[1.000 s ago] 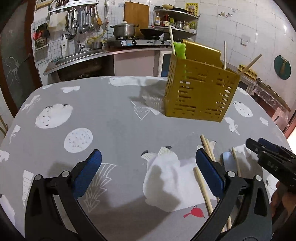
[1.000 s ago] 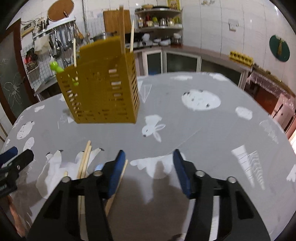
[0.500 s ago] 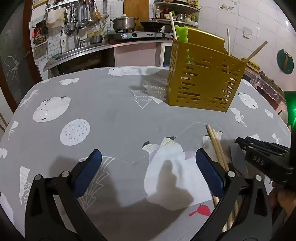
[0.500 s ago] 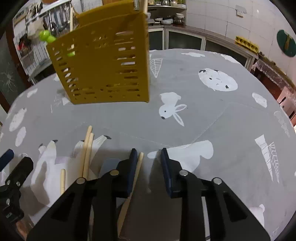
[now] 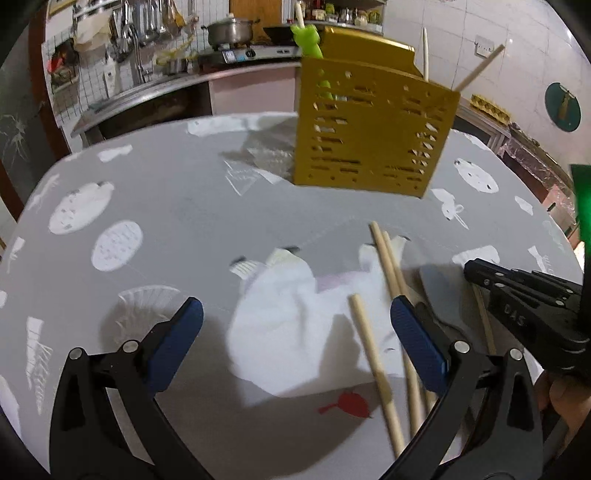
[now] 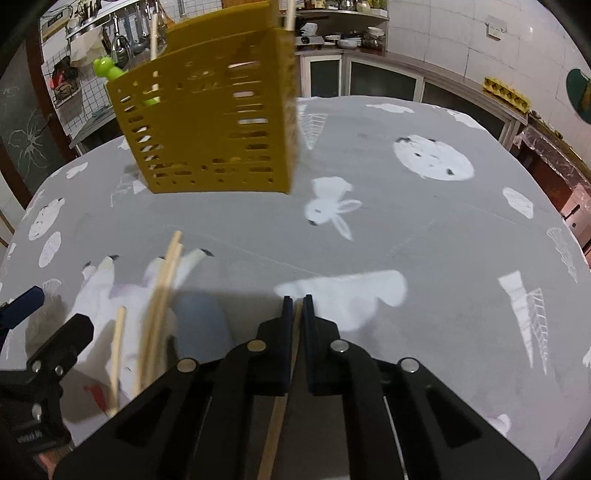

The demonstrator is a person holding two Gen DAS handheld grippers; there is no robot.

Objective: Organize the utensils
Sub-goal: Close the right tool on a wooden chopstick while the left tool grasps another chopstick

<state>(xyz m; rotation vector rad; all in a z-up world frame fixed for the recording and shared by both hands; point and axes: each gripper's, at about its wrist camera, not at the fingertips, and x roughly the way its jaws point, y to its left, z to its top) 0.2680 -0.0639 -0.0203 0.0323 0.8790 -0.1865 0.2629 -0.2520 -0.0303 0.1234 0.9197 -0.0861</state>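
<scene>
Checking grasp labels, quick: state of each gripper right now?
Left gripper: open, holding nothing.
Right gripper: jaws have just been closing, now shut on a light wooden chopstick.

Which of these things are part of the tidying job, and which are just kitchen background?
Part of the job:
- yellow holder
- loose chopsticks on the table
- chopstick pinched in the right gripper
- left gripper, open

Just there:
- pot on the stove
- hanging utensils
- patterned tablecloth

A home kitchen — white tiled walls, a lidded pot (image 5: pixel 229 32) on a gas stove (image 5: pixel 255 53), utensils hanging on a wall rack (image 5: pixel 147 22), shelves of jars (image 6: pixel 343 22), a cloth-covered table (image 5: pixel 184 206).
</scene>
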